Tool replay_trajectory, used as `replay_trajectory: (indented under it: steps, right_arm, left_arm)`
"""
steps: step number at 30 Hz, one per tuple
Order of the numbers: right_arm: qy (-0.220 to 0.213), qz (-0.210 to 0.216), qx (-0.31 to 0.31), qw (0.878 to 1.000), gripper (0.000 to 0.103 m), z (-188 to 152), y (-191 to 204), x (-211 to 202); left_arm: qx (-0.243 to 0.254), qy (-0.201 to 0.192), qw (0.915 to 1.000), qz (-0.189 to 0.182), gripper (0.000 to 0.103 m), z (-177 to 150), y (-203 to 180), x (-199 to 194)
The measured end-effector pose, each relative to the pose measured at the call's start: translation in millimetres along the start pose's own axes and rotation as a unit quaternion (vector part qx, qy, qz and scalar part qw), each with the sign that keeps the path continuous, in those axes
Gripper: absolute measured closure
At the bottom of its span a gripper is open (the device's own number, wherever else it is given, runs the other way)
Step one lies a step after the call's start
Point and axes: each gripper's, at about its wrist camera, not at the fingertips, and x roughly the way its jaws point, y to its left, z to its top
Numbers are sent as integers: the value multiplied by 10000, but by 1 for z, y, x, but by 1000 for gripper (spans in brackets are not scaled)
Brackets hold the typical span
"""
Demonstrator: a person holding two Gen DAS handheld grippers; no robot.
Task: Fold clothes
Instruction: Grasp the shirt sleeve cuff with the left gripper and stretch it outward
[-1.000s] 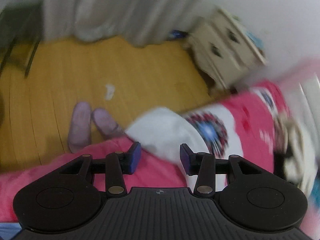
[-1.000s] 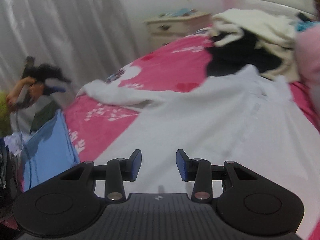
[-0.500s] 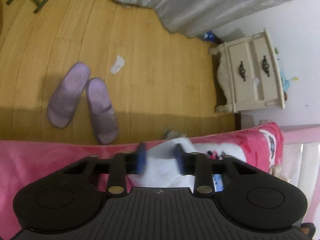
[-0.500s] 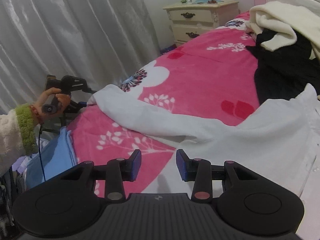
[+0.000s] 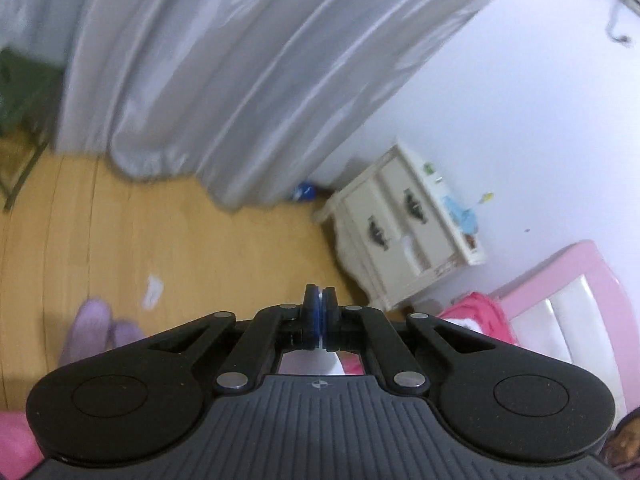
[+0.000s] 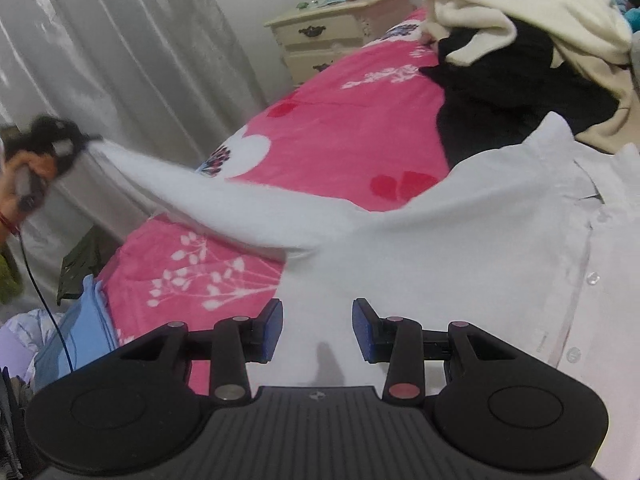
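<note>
The right hand-held gripper (image 6: 316, 330) hangs low over the front of a white button-up cotton shirt (image 6: 460, 248), its 2 blue-padded jaws standing partly apart with nothing between them (only flat cloth below). The shirt lies spread on a bed with a pink floral cover (image 6: 340, 132), collar towards the far right. Its long left sleeve (image 6: 208, 200) is stretched out taut and lifted off the cover, running up to the left hand-held gripper (image 6: 82, 142), held in a person's hand (image 6: 28, 172). That gripper's jaws have just been closing; in its own view (image 5: 319, 312) the blue pads meet completely, and a scrap of white cloth shows under the linkage, so it is clamped on the sleeve end. Beside the bed's near left edge sits a folded light-blue garment (image 6: 76, 340). Further up the bed, a black garment (image 6: 520, 96) lies under a cream fleece garment (image 6: 520, 12). Beyond stand a cream 2-drawer nightstand (image 6: 332, 36) and grey satin curtains (image 6: 120, 60).
</note>
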Motion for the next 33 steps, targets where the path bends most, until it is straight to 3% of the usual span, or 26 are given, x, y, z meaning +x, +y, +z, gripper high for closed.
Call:
replay_trajectory:
  steps: [5,10,14,17,22,28,33]
  right_arm:
    - [-71,67,88,9999,61,-6,-4,-3]
    - [-77,35,49,10000,61,-9,-6,-8]
    - [-64,-34,-24,10000,61,-11,-12,-13]
    - [-21,-64,31,10000,61,-14,-19,-13]
    - [124,-72,194,9997,61,-21,-26,-5]
    - [179,-84,96,9998,61,-22,-23,-3]
    - [195,-105,190,9996,61,-23,-25,-2]
  left_arm:
    - [376,-126,9985,364,103,-2,-32,-3]
    - [318,-13,9977,599,103,-7,-22,3]
    - [161,94,9979,613,103,-2,10,-3]
    - [367,233,9956,828,103,-9,39,-4]
    - [310,814,9861,1414,103,-36,110,26]
    - [302,1294,9791,1542,102,-56,147,41]
    - [227,1430,9704,1931,86,-55,161,47]
